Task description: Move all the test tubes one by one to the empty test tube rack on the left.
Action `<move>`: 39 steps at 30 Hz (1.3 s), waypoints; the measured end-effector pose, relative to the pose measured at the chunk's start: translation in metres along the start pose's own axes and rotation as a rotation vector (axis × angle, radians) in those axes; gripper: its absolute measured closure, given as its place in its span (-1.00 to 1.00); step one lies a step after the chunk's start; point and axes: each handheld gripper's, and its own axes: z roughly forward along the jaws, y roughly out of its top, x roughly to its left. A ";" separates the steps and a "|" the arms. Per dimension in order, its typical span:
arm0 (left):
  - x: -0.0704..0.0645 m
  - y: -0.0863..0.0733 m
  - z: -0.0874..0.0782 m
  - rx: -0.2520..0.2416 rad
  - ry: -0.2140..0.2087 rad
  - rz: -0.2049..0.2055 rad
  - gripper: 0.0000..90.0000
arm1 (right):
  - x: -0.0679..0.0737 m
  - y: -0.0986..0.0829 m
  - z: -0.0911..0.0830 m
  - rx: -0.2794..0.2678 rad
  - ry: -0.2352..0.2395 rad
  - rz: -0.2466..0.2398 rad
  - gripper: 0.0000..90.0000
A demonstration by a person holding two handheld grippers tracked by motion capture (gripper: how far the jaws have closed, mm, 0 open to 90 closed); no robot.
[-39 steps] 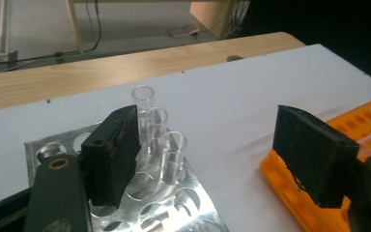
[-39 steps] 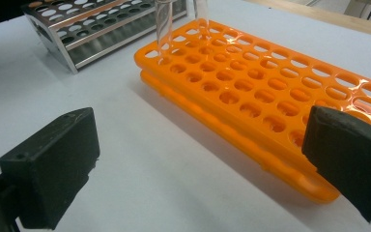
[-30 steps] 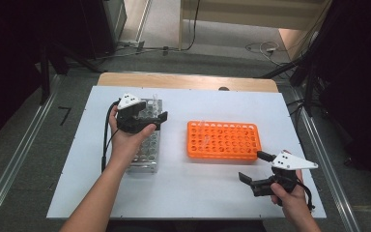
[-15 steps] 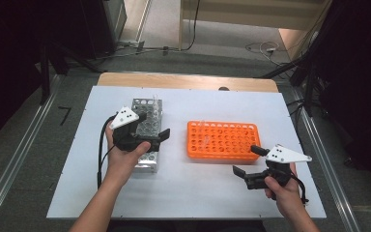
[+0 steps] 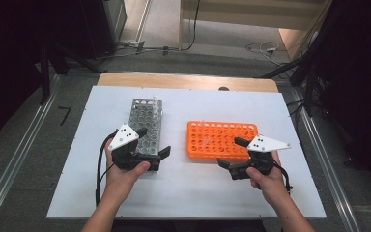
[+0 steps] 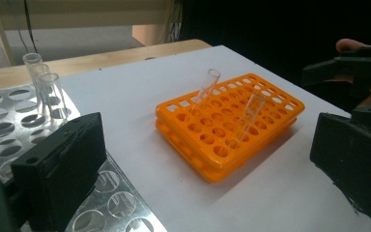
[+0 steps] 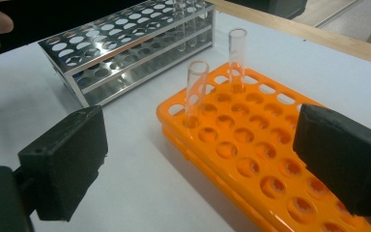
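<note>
A smooth white rectangular table top [image 5: 188,193] carries a perforated shiny metal tube rack [image 5: 145,123] left of a flat orange plastic rack [image 5: 222,140] dotted with round holes. The left gripper [image 5: 155,153], over the metal rack's near end, and the right gripper [image 5: 228,159], beside the orange rack, both have blocky black jaws spread apart, empty. 2 clear glass tubes [image 7: 195,92] lean in the orange rack.

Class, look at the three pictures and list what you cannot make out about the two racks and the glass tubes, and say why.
- Metal rack, high view: its near end is hidden by the left gripper.
- Tubes at its far end: exact count unclear; they overlap in the left gripper view and are cut off at the top edge in the right gripper view.
- Orange rack, right gripper view: near corner cut off by the edge and the jaw.
</note>
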 end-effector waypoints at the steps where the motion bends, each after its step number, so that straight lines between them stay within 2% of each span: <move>1: -0.001 -0.001 0.000 0.001 -0.006 -0.004 -1.00 | 0.000 0.001 0.004 0.002 0.004 0.002 -0.91; 10: -0.005 -0.010 0.000 0.014 -0.029 -0.013 -1.00 | 0.000 0.003 0.038 0.039 0.022 0.017 -0.73; 13: -0.005 -0.011 0.000 0.013 -0.032 -0.021 -1.00 | 0.003 0.003 0.047 0.053 0.009 0.018 -0.61; 20: -0.006 -0.012 0.000 0.010 -0.044 -0.031 -1.00 | 0.005 -0.003 0.068 0.067 0.009 0.063 -0.29; 27: -0.006 -0.013 0.000 0.008 -0.046 -0.030 -1.00 | 0.003 -0.004 0.079 0.059 -0.028 0.099 0.12; 39: -0.008 -0.016 0.003 0.022 -0.048 -0.028 -1.00 | 0.009 -0.010 0.089 0.065 -0.069 0.076 0.44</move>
